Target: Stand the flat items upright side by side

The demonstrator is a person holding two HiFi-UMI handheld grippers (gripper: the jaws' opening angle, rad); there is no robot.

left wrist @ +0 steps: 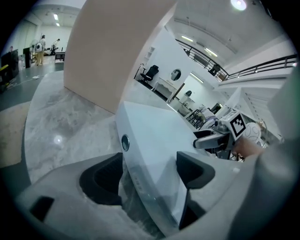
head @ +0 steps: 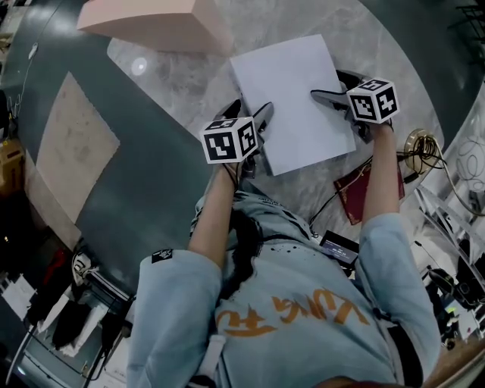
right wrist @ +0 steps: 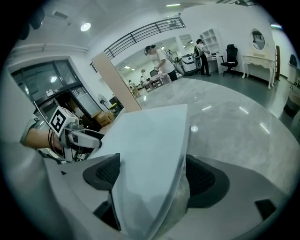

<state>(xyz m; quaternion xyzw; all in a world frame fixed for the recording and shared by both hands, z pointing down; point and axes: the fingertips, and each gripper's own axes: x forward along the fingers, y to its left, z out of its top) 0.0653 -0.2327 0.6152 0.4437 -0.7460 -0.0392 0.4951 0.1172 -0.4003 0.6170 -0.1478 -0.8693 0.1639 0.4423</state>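
A flat white box (head: 292,102) lies on the round marble table (head: 174,76), right in front of me. My left gripper (head: 250,114) stands open at its near left corner, and that corner (left wrist: 159,140) runs between the two spread pads (left wrist: 101,180) without being pinched. My right gripper (head: 337,85) is open at the right edge; there too the white box (right wrist: 150,140) passes between the pads (right wrist: 206,176). Behind it a flat pink box (head: 151,23) stands upright (left wrist: 112,51) at the table's far side.
A dark red booklet (head: 356,193) lies at the near right of the table, beside coiled cables (head: 424,151). Left of the table is dark floor with a tan mat (head: 72,144). People stand far off in the room (right wrist: 159,58).
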